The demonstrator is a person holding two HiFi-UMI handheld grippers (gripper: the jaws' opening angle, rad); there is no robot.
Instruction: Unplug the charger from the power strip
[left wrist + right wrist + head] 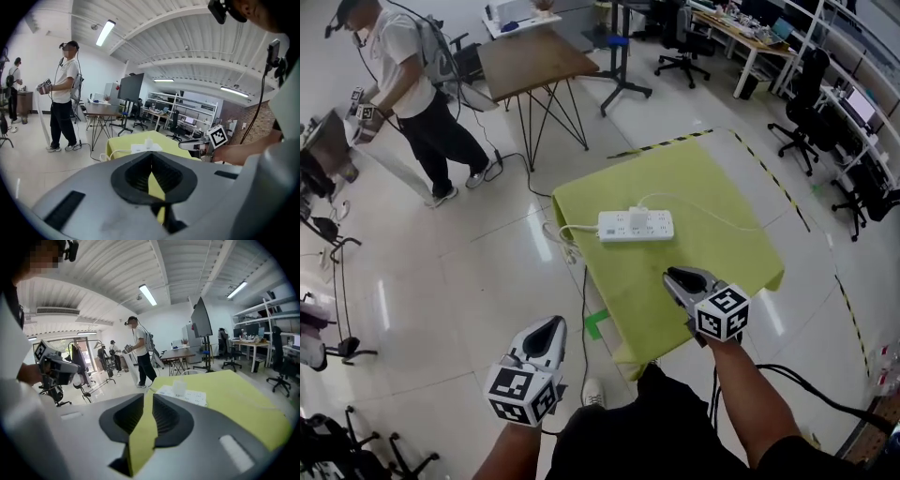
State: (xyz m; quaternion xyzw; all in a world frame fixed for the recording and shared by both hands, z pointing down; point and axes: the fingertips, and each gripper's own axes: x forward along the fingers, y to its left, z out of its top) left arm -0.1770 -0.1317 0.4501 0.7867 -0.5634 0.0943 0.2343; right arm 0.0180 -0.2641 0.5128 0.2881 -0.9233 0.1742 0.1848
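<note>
Charger [637,220] sat plugged into strip [614,227] mid-counter [712,258]. Right tool [672,277] was slightly open, empty, over the counter's near edge. Left tool [551,326] was closed, empty, off-counter over the floor [469,281].

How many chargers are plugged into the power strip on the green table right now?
1. A white charger sits near the middle of the power strip, its cable trailing right across the green table. No other plug shows.

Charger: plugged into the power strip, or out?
Plugged in. The white charger stands upright on the socket face of the power strip, which lies on the yellow cloth.
</note>
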